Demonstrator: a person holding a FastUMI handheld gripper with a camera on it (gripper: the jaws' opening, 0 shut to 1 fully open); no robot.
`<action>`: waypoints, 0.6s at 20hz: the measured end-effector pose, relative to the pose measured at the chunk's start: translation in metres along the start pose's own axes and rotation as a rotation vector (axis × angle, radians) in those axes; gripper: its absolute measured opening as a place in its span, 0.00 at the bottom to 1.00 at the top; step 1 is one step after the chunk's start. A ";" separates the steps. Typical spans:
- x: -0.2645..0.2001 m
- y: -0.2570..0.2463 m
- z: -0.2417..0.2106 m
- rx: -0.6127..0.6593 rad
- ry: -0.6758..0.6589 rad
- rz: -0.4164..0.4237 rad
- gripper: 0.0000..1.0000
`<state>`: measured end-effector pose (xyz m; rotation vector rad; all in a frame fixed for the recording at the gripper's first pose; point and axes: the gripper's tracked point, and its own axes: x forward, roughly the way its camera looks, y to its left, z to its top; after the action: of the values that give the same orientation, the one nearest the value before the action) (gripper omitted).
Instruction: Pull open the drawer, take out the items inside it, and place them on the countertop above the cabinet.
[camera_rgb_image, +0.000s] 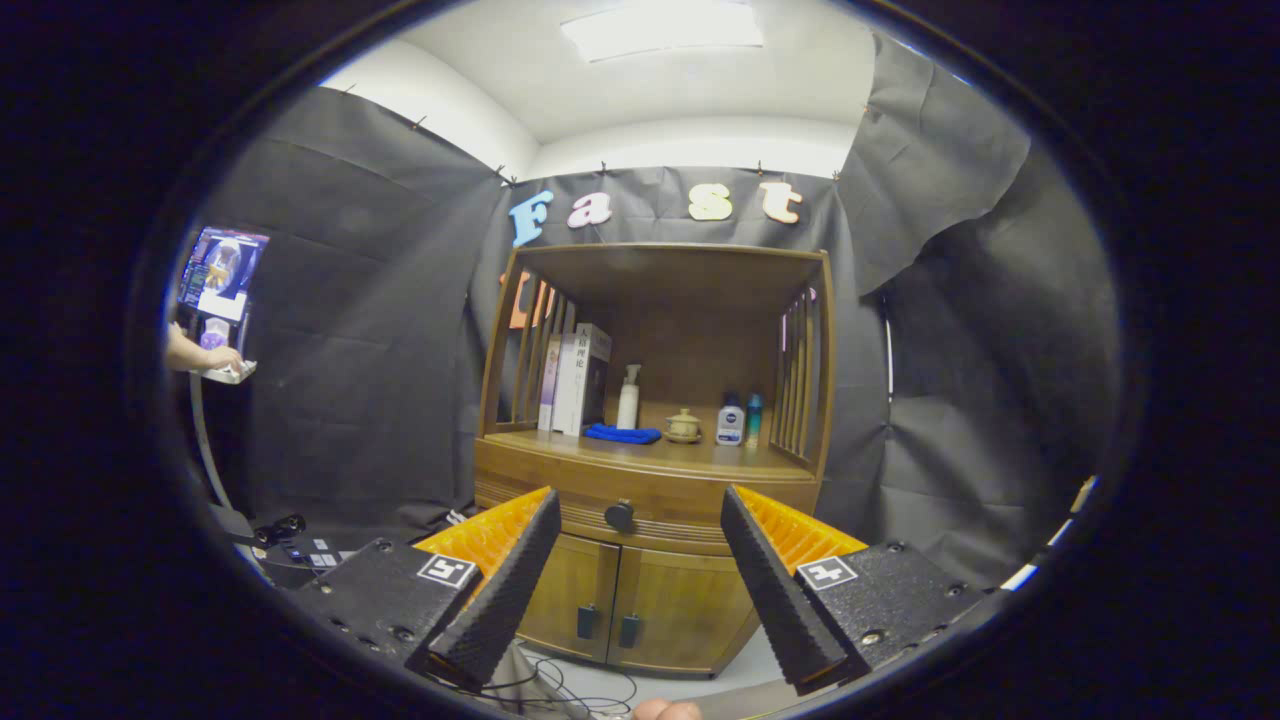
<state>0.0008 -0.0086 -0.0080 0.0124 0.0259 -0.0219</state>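
Gripper (640, 570) released, fingers spread wide, the closed drawer's knob (619, 516) at twelve o'clock beyond them, cabinet (650, 590) dead ahead.

You're looking at books (575, 380) leaning at the countertop's (640, 458) back left. A white pump bottle (628, 398) is standing beside them and a blue cloth (622, 433) is lying before it. A small lidded pot (684, 424) is sitting mid-countertop, with a white bottle (730, 422) and a teal bottle (754, 415) standing together toward the right edge.

Drawer (640, 510) closed, flush in wooden cabinet (650, 560), dark round knob (619, 516) centred. Countertop (660, 455) just above it. Contents hidden. Two shut doors (640, 610) below.
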 end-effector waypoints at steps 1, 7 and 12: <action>0.001 0.000 -0.002 0.002 0.004 -0.002 1.00; 0.002 -0.003 -0.012 -0.002 0.031 -0.010 1.00; 0.004 0.000 -0.019 0.004 0.052 -0.004 1.00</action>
<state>0.0042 -0.0088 -0.0266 0.0173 0.0775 -0.0257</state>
